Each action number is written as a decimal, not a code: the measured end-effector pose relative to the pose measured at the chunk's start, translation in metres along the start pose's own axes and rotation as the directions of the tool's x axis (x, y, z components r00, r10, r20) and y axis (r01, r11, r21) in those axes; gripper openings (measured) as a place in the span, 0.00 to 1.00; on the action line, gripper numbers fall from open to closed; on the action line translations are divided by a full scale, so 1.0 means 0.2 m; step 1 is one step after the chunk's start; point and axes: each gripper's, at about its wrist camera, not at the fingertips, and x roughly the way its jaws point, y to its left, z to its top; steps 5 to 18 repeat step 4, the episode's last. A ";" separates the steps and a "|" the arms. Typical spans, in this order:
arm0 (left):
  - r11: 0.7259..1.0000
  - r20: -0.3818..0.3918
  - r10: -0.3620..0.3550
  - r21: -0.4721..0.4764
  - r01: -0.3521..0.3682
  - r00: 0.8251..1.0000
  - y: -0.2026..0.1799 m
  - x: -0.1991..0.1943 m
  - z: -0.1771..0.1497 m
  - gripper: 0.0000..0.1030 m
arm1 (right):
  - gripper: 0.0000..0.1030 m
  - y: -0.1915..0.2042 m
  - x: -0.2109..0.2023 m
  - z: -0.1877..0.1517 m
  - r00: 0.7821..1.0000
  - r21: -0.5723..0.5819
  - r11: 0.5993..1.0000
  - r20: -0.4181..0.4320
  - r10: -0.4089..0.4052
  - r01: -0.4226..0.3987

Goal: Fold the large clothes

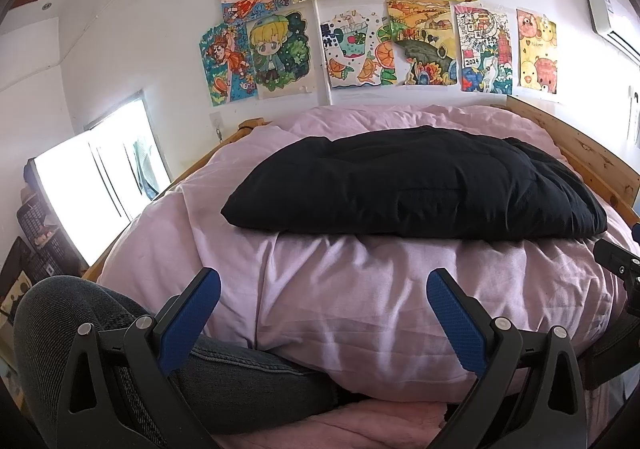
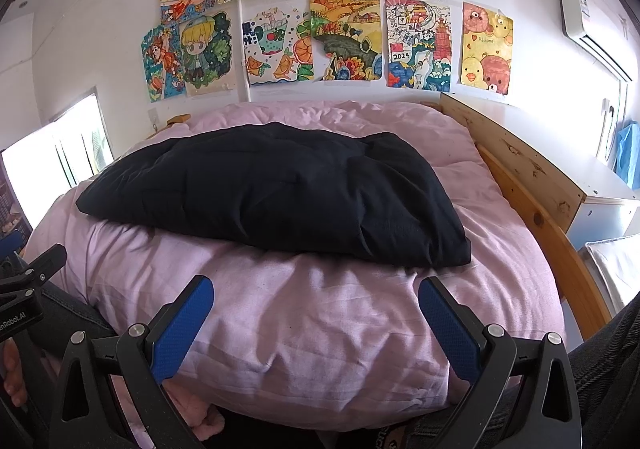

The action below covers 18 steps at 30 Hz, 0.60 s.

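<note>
Left wrist view: left gripper (image 1: 323, 299), black frame with blue ribbed pads, jaws spread wide, nothing between them, hovering at the near edge of the pale pink crumpled duvet (image 1: 360, 289). Right wrist view: right gripper (image 2: 316, 305), same build, jaws likewise wide and empty, also at the near edge of the duvet.

Task item: black padded quilted garment (image 2: 272, 193), lying on top of the duvet, beyond both grippers and apart from them. It sits as a compact, thick, roughly rectangular bundle with no sleeves or loose flaps showing.

Surround: light wooden bed frame (image 2: 528, 185) along the duvet's right side; coloured children's drawings (image 2: 320, 17) on the white wall behind the duvet; bright window (image 1: 100, 177) off its left side; a person's denim-clad leg (image 1: 240, 377) below its near edge.

Progress, as judged: folding looks largely or wholly done; at most a final tidy or squaring of the bundle appears to be left. Neither gripper touches the garment.
</note>
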 end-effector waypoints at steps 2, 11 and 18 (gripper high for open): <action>1.000 -0.001 0.001 0.001 -0.001 1.000 0.00 0.00 0.00 0.98 | 1.00 0.00 0.00 0.00 1.000 0.000 1.000 -0.001 0.000 0.000; 1.000 -0.001 0.000 0.000 0.000 1.000 -0.01 -0.01 0.00 0.98 | 1.00 -0.01 0.01 0.01 1.000 0.000 1.000 -0.001 0.000 0.000; 1.000 -0.001 0.000 0.000 0.000 1.000 -0.01 -0.01 0.00 0.98 | 1.00 -0.01 0.01 0.01 1.000 0.000 1.000 -0.001 0.000 0.000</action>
